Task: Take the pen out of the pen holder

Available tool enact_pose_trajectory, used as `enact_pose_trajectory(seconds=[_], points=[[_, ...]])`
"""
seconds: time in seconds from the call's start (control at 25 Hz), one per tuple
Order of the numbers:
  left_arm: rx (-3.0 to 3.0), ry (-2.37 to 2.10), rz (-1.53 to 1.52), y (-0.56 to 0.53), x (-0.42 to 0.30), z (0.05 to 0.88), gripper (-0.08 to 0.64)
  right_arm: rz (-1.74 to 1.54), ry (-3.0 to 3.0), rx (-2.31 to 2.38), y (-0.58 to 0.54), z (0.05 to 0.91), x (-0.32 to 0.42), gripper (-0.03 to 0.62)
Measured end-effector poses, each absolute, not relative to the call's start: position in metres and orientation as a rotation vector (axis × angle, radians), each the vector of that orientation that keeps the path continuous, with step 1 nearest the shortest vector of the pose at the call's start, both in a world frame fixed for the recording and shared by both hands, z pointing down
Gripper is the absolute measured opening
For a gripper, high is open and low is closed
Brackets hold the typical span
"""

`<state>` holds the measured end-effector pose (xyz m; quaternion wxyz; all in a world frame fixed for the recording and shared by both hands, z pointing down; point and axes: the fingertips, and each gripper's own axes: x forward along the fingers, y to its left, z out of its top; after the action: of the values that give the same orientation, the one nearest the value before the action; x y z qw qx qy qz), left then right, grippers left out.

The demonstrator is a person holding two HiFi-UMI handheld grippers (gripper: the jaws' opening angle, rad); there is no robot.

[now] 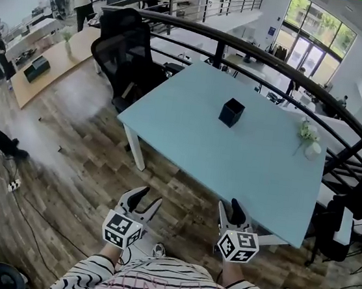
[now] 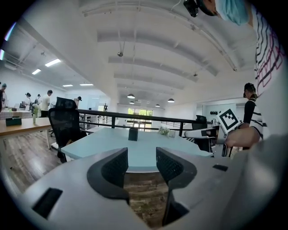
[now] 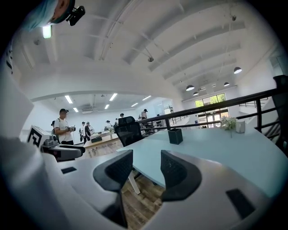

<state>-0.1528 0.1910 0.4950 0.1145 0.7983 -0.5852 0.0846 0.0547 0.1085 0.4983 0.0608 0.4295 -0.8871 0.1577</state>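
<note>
A small black square pen holder [image 1: 231, 112] stands upright on the light blue table [image 1: 188, 141], toward its far side. I can make out no pen in it from any view. My left gripper [image 1: 144, 200] and right gripper [image 1: 233, 211] are held side by side over the wood floor, short of the table's near edge and well apart from the holder. Both are open with nothing between the jaws. The left gripper view shows its gripper [image 2: 141, 164] facing the pen holder [image 2: 132, 134] across the table. In the right gripper view, its gripper [image 3: 146, 168] has the pen holder [image 3: 175, 136] ahead.
A white vase with flowers [image 1: 309, 140] stands at the table's right side. A black office chair [image 1: 123, 55] sits at the far left corner, with a dark railing [image 1: 258, 52] behind the table. A wooden desk [image 1: 54, 59] and several people are at the far left.
</note>
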Motion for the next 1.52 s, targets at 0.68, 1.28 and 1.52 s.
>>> enact_pose_trajectory(seconds=[0.68, 1.28, 1.52], points=[[2.382, -1.604, 0.246, 0.099, -0.191, 0.517, 0.173, 0.512, -2.608, 1.384, 0.034, 0.519, 0.020, 0.187], [2.378, -1.621, 0.282, -0.042, -0.160, 0.517, 0.173, 0.518, -2.624, 1.334, -0.109, 0.526, 0.045, 0.187], [2.363, -1.643, 0.280, -0.096, -0.158, 0.518, 0.173, 0.510, -2.631, 1.292, -0.162, 0.528, 0.043, 0.187]])
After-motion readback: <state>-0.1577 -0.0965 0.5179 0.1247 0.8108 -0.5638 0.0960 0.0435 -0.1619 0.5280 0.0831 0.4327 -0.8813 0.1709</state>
